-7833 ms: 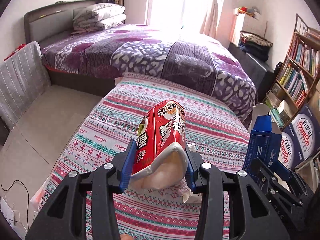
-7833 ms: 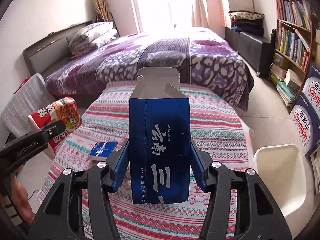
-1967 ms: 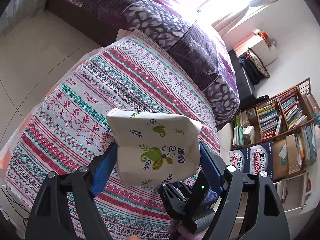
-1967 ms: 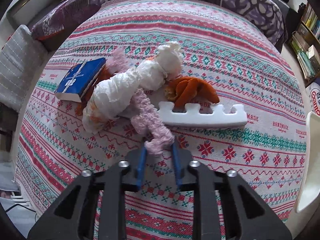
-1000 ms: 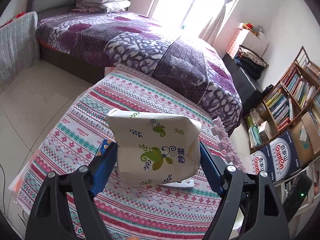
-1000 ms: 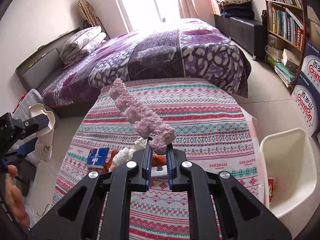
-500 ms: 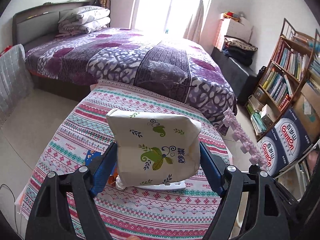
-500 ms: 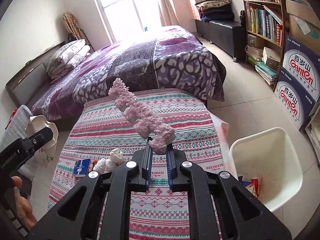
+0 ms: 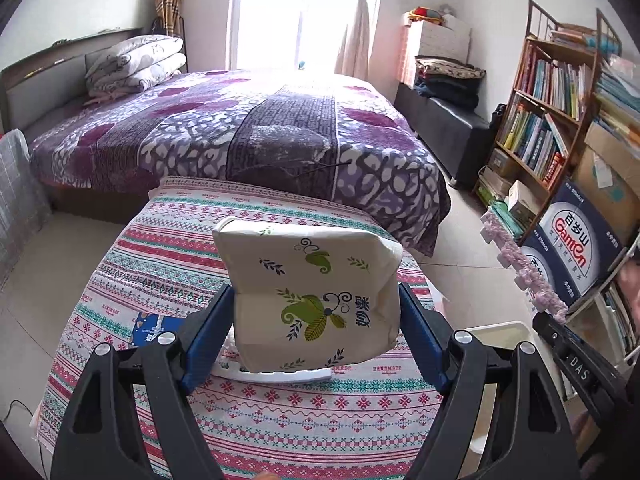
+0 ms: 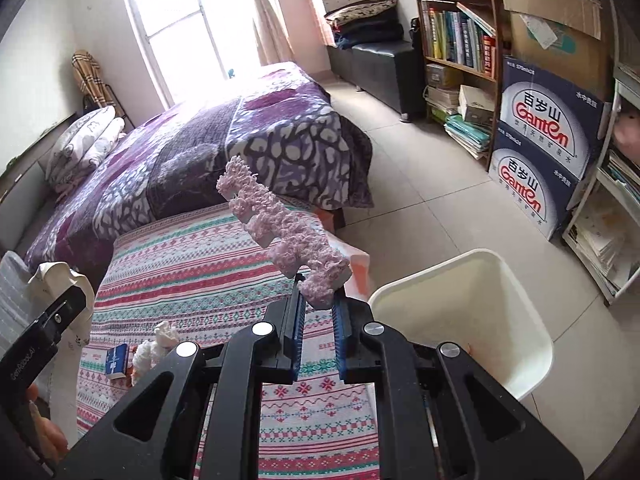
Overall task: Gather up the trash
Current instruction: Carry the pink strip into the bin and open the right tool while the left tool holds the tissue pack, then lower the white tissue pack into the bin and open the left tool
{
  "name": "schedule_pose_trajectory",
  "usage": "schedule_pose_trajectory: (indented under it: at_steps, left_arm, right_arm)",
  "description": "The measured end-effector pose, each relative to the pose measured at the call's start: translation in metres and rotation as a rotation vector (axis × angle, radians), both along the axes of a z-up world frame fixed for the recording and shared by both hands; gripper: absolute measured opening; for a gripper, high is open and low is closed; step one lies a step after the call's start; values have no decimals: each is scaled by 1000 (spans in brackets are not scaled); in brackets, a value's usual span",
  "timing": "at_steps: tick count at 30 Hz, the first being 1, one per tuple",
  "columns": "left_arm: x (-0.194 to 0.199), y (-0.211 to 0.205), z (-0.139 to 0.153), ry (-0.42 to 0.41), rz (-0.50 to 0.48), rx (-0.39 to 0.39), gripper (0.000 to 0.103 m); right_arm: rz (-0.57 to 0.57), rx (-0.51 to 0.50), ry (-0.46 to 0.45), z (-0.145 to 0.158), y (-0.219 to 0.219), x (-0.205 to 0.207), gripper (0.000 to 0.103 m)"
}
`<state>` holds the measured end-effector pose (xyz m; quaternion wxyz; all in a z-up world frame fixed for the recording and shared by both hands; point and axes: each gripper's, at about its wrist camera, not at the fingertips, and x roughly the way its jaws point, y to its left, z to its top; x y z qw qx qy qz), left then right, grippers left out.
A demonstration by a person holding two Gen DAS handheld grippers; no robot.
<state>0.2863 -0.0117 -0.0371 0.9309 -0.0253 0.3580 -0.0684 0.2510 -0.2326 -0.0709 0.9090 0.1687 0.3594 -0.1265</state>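
Left gripper [image 9: 316, 330] jaws wide, clamping tissue pack [image 9: 312, 292]; right gripper [image 10: 318, 318] pinches pink foam strip [image 10: 280, 232]. Bin [image 10: 460, 280] just right of jaws; blue box [image 10: 116, 360] etc. left on table.

the left gripper [image 9: 316, 328] clamps a cream leaf-printed wrapper [image 9: 310, 296], possibly a tissue pack, above the striped tablecloth [image 9: 168, 256].

This is a lived-in bedroom at home: a bed [image 9: 240, 140] under a purple patterned cover, folded quilts [image 9: 136, 62] by the headboard, a curtained window [image 9: 296, 12], a crammed bookshelf [image 9: 556, 92] (stacked water cartons [image 10: 548, 156] beside it), tiled floor.
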Motion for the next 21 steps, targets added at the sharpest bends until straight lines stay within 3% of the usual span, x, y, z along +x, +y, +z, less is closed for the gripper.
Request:
schedule_pose_trajectory:
  at_steps: [9,10,11,12,21]
  left_arm:
    - [-4,-49,-11,10,-103,15,78]
    - [-5,-56,-13,12,-117,17,78]
    - [-6,-62,-15,13,-130,19,78]
    - [-8,-69,-16,13,-145,23,78]
    - [-21,-124,-32,21,-256,51,78]
  right_arm:
    - [-198,47,92,-14,-63,-14,18]
    - [-224,46,99,-15,-70,-17,23]
    - [-254,45,105,-16,-77,-20,39]
    - [-284,42,104,-16,-84,-23,47]
    - [-435,-50,75,-6,-127,-52,81]
